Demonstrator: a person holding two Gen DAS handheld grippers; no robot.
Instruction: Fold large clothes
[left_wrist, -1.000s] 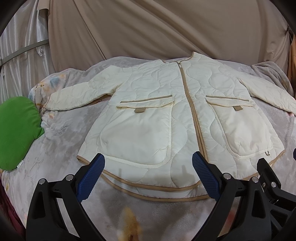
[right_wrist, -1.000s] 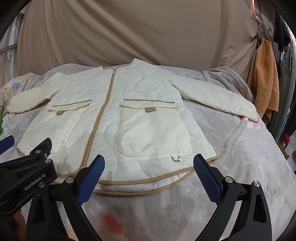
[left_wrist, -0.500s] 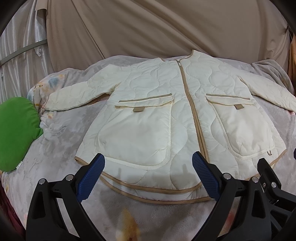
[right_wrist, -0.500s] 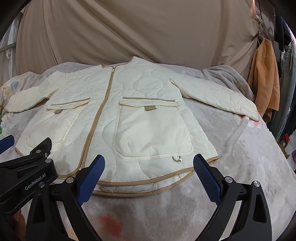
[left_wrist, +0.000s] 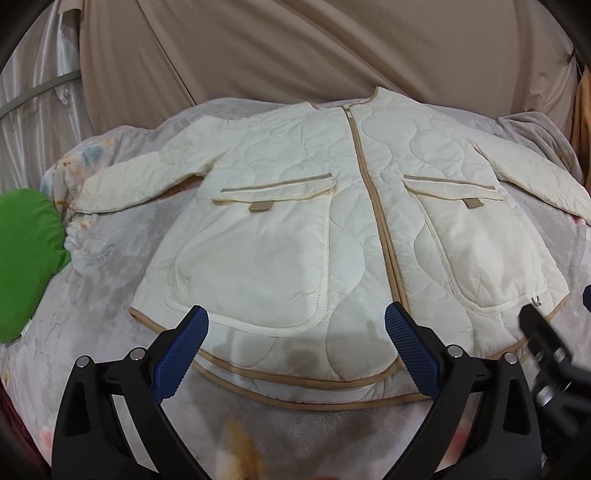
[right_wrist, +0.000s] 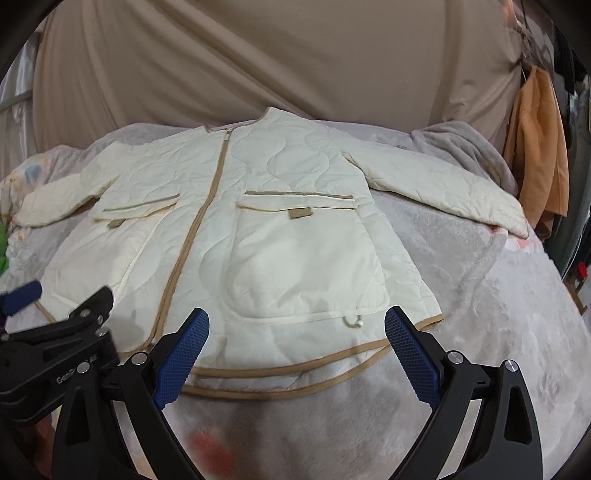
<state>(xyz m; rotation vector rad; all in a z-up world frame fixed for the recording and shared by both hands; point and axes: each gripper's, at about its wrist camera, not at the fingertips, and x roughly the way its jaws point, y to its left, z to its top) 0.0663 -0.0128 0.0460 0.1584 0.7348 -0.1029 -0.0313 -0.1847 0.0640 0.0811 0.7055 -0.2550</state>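
Observation:
A cream quilted jacket (left_wrist: 332, 206) with tan trim lies flat and face up on a grey blanket, zipped, both sleeves spread out to the sides. The same jacket (right_wrist: 266, 221) fills the middle of the right wrist view. My left gripper (left_wrist: 295, 339) hovers open just above the hem, over the jacket's left half. My right gripper (right_wrist: 295, 339) is open too, above the hem below the right pocket. Neither holds cloth. Each gripper's black frame shows at the edge of the other's view.
The grey blanket (right_wrist: 480, 295) covers a bed. A green cushion (left_wrist: 26, 251) lies at the left edge. A beige curtain (left_wrist: 295, 48) hangs behind. An orange garment (right_wrist: 539, 147) hangs at the right, beside a bunched grey throw (right_wrist: 461, 147).
Both grippers have moved forward a little, so the jacket hem sits closer under the fingers. The jacket itself has not moved, and both grippers stay open.

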